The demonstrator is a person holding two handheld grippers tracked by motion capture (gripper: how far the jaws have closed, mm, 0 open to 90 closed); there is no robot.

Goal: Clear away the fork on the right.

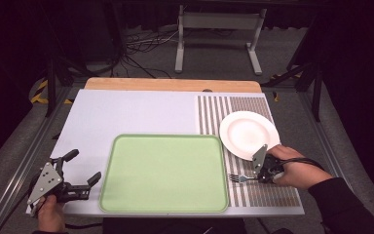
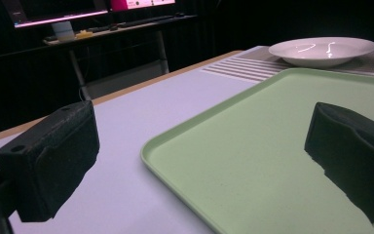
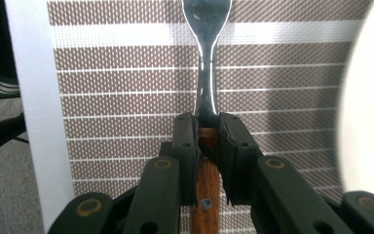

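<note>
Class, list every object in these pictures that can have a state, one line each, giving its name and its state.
Fork: gripped at its wooden handle by the right claw, lying over the striped placemat.
Right claw: shut on the fork.
Left claw: open, nothing between its jaws.
Green tray: flat on the table, empty.
White plate: upright on the placemat, empty.

i'm working in a lab-style recording space: dark curtains all round, loose cables [image 1: 141, 46] on grey carpet beyond the far edge of my table [image 1: 126, 112], a metal stand [image 1: 219, 36] there, and lit monitors [image 2: 58, 9] on a desk.
</note>
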